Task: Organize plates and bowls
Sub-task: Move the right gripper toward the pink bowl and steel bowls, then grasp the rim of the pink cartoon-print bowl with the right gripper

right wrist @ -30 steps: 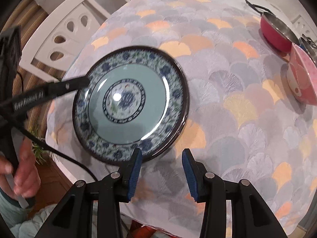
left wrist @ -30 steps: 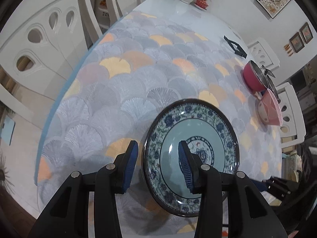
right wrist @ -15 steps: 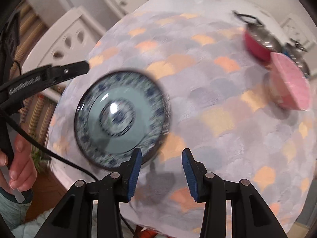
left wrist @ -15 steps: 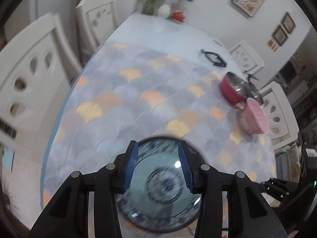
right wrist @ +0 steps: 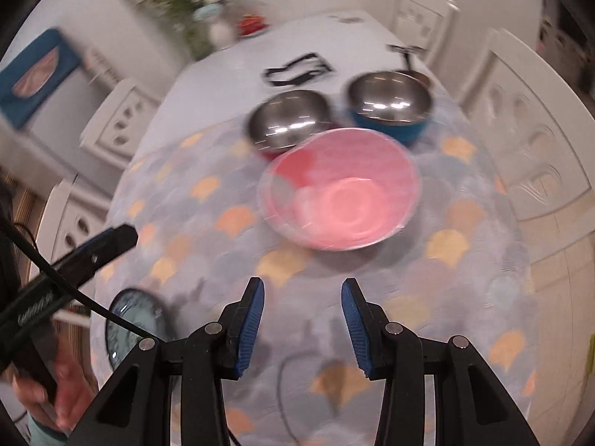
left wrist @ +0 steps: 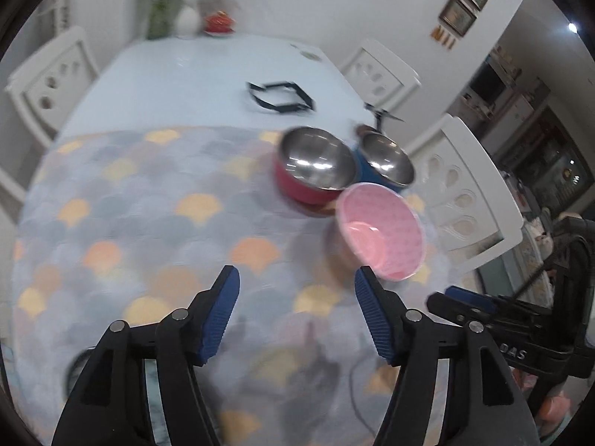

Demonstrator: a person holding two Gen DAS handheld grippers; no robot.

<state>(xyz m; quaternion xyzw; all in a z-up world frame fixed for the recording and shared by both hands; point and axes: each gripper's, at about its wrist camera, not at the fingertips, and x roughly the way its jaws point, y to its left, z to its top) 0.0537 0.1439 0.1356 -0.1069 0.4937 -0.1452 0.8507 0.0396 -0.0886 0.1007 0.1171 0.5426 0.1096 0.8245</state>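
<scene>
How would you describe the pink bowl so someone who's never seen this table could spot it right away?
Start at the table's scallop-patterned cloth, grey with orange fans. Near its far right part three bowls cluster; the pink bowl is the nearest and widest of them. Its neighbours, the red bowl and the blue bowl, have shiny steel insides, while this one is pale pink plastic throughout.

Both views are evenly lit by soft indoor light from above, with a bright lamp spot far right in the left view. Motion blur smears the whole scene, worst on the pink bowl (right wrist: 340, 200) and the flowers (right wrist: 200, 3) in the right view. Glare streaks the steel bowls (left wrist: 316, 165). Faint shadows fall on the near desk (left wrist: 122, 223). Fisheye bending curves the edges into a black rim.
</scene>
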